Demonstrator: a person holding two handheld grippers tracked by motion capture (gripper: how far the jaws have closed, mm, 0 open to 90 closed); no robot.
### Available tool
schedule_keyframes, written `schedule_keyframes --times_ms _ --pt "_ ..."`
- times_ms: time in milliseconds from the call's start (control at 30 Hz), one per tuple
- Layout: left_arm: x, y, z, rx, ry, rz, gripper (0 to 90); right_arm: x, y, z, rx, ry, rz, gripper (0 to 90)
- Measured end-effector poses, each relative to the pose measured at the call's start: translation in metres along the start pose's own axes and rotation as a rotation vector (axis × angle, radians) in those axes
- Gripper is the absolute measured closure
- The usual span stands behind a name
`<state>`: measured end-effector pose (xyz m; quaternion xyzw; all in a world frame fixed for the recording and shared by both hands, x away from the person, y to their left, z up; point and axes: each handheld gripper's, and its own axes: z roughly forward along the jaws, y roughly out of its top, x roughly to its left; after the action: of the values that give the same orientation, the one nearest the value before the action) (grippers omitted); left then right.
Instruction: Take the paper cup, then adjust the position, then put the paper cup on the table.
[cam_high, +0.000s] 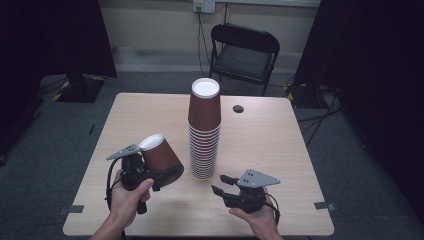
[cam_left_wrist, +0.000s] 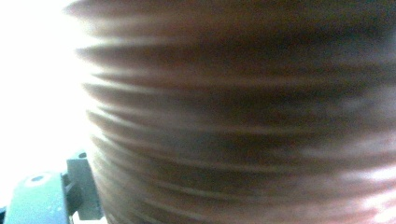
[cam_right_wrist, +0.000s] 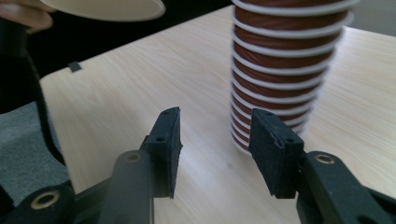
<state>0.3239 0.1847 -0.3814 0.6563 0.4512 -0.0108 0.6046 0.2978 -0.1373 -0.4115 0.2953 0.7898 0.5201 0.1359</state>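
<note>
We find the left gripper (cam_high: 167, 174) clamped on a brown cup (cam_high: 161, 156) tilted off the worktop (cam_high: 280, 150) beside the cup stack (cam_high: 204, 132), while the right gripper's (cam_right_wrist: 215, 140) fingers stand apart, empty, presumably ready to steady that stack.

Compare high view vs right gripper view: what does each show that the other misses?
High view alone: the folding chair, the stack's upturned top cup, and the left claw gripping a tilted brown cup. Right gripper view alone: the right claw close up, jaws apart with nothing between them. Both: the cup stack on the wooden table.
</note>
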Motion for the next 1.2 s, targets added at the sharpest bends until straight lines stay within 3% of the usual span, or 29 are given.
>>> schedule_keyframes --times_ms 400,567,967,1200 --pt "0.001 -0.006 0.002 0.025 -0.040 -0.102 12.6 0.024 0.022 0.023 -0.033 0.076 -0.071 55.7" --pt "0.001 -0.009 0.002 0.037 -0.051 -0.120 12.7 0.031 0.027 0.031 -0.047 0.089 -0.093 55.9" --pt "-0.001 -0.012 0.004 0.055 -0.082 -0.193 12.7 0.041 0.033 0.048 -0.103 0.053 -0.172 56.6" --pt "-0.002 -0.013 0.006 0.063 -0.105 -0.221 12.7 0.045 0.036 0.059 -0.184 0.033 -0.219 58.1"
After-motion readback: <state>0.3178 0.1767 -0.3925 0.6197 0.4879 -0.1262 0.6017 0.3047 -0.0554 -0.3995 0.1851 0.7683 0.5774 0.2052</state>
